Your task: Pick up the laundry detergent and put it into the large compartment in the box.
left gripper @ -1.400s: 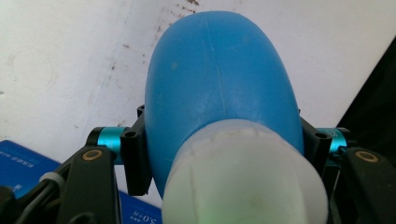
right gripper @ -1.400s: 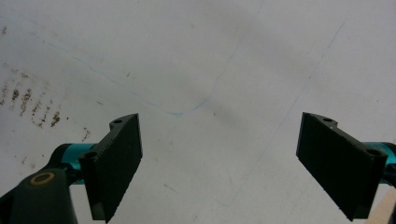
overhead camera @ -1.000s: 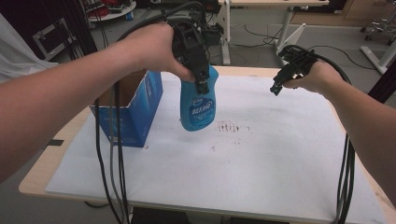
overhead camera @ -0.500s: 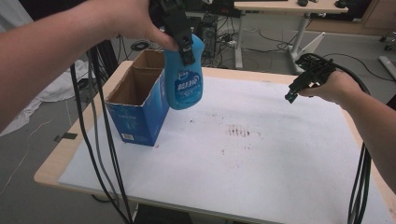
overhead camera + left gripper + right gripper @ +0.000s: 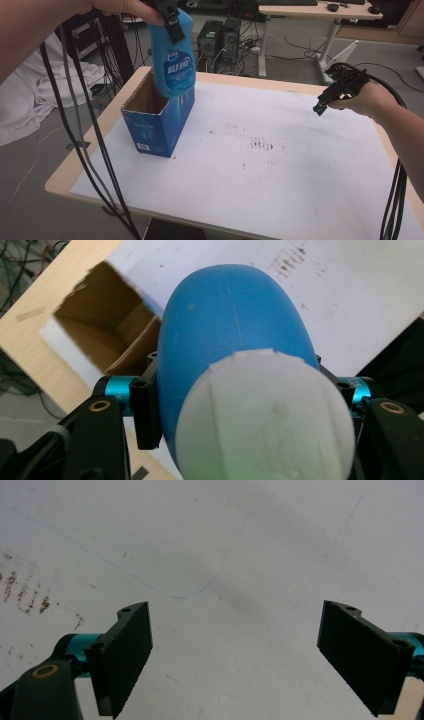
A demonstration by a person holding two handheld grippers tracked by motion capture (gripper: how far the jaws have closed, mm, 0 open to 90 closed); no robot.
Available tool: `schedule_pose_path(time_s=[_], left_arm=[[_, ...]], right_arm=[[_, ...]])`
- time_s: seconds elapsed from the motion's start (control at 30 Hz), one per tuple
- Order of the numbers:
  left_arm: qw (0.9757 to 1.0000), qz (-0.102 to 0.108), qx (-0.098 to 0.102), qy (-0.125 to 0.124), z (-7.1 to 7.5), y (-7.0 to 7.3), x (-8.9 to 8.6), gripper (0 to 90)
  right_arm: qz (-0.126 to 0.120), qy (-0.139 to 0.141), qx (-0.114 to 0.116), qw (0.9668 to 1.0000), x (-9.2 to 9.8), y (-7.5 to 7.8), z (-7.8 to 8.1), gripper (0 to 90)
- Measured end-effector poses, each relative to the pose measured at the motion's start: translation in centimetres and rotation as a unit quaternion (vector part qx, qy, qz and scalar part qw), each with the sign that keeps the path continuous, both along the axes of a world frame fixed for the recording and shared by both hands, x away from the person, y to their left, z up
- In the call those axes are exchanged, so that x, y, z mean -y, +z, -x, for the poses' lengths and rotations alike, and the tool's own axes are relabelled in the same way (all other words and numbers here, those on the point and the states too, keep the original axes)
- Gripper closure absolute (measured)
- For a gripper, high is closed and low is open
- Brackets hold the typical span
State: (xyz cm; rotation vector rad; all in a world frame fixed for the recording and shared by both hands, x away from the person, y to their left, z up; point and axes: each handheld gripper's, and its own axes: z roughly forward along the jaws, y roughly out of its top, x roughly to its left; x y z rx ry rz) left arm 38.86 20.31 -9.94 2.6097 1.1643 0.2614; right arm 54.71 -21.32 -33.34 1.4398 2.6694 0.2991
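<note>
Hovering over the open blue carton [image 5: 159, 125] at the table's [image 5: 260, 200] left edge, my left gripper [image 5: 167, 20] clamps the blue bottle [image 5: 173, 60] near its white cap [image 5: 265, 420]. The bottle hangs just above the opening, not yet lowered in. My right gripper [image 5: 334, 95] waits with jaws spread wide, holding nothing.

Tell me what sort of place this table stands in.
Probably a lab or workshop: desktop computers stand on the floor among loose cables, a height-adjustable desk carries a keyboard, and the worktable is covered in stained white paper.
</note>
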Motion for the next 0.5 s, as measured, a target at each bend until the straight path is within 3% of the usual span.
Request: schedule_pose_path(time_s=[0.13, 0.5], left_arm=[[0.9997, -0.006, 0.001, 0.022, -0.1, 0.0, -1.7, 37.1], [0.999, -0.013, -0.004, 0.043, -0.5, -0.7, -3.6, 37.1]], right_arm=[[0.0, -0.001, -0.001, 1.0, 0.0, 0.0, 0.0, 13.6], [0.002, -0.002, -0.002, 1.0, 0.1, 0.0, 0.0, 13.6]])
